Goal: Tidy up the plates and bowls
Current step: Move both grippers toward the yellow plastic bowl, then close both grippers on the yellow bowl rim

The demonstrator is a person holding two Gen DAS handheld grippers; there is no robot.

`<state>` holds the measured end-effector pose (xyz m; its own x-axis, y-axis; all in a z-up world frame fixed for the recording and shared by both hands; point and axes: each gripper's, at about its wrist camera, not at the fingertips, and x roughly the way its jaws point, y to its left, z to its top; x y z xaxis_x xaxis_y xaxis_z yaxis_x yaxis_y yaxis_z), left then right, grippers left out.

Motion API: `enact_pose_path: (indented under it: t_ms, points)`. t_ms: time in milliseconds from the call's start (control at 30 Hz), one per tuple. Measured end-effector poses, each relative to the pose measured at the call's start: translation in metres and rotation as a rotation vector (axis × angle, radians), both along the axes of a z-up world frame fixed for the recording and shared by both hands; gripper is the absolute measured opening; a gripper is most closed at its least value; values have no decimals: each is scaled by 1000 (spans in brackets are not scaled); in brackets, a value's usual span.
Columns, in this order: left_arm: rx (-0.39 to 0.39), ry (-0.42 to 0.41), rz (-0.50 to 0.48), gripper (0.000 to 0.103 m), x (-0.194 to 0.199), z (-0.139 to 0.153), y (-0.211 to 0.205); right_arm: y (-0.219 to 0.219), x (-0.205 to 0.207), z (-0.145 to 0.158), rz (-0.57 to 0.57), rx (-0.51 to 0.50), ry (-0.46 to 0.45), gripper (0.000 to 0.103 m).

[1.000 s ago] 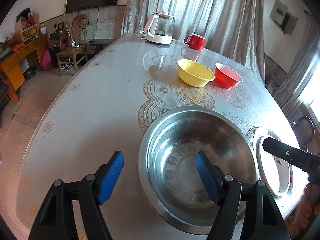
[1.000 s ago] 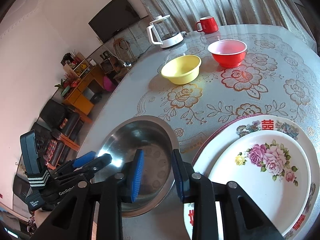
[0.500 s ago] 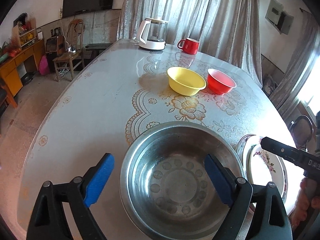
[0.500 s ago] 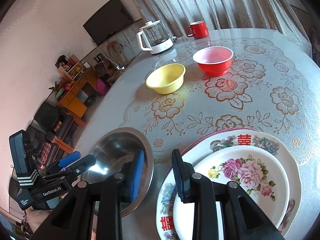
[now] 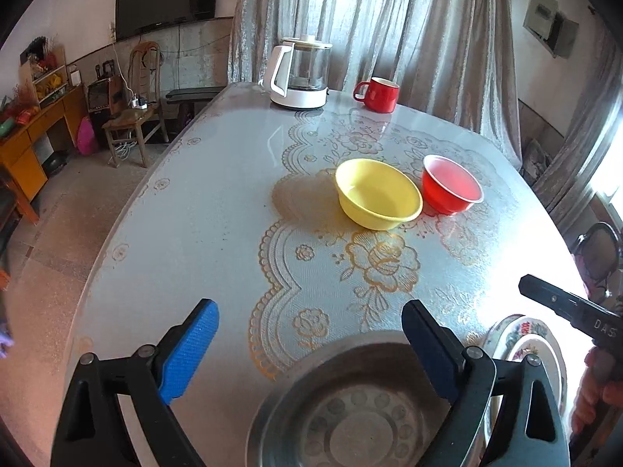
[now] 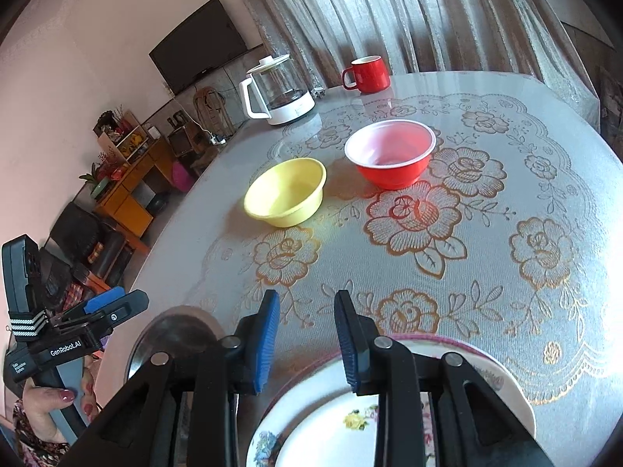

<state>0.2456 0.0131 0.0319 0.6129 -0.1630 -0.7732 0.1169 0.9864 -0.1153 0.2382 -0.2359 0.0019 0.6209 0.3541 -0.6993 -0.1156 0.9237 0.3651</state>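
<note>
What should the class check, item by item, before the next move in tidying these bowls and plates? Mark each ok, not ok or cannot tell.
1. Left gripper empty: ok; its jaws are opening, nothing between them.
2. Right gripper empty: ok; narrow gap, nothing in it.
3. Round steel basin set flat on the patterned table: ok.
4. Small floral plate lying on the larger red-rimmed plate: ok.
5. Yellow plastic bowl and red plastic bowl stacked: not ok; they stand side by side, apart.
6. Path to those bowls free of the white kettle and red mug: ok; both stand beyond.
</note>
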Motion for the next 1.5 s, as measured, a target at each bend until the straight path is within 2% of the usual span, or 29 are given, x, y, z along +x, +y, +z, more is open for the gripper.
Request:
enact_pose_path:
  t_ms: [267, 533, 767, 867, 1133, 1233, 1333, 1500]
  points:
    - [55, -9, 20, 96, 36, 3, 0, 8, 54, -10, 8, -11, 76, 29]
    - [63, -3, 11, 96, 44, -2, 0, 17, 74, -23, 17, -23, 123, 29]
    - [78, -6, 10, 96, 47, 0, 1, 24, 101, -24, 2, -12, 126, 29]
    - [83, -3, 5, 97, 50, -2, 1, 29, 116, -24, 0, -22, 116, 32]
    - [17, 22, -13, 97, 66, -9, 2, 22, 160, -42, -73, 69, 185, 32]
    - [-6, 25, -15, 97, 76, -12, 1, 21, 171, -49, -67, 110, 201, 32]
    - [-13, 37, -17, 97, 87, -15, -3, 22, 176, -53, -72, 93, 199, 32]
    - [-22, 55, -32, 97, 109, -23, -16, 27, 179, -61, -30, 85, 208, 16]
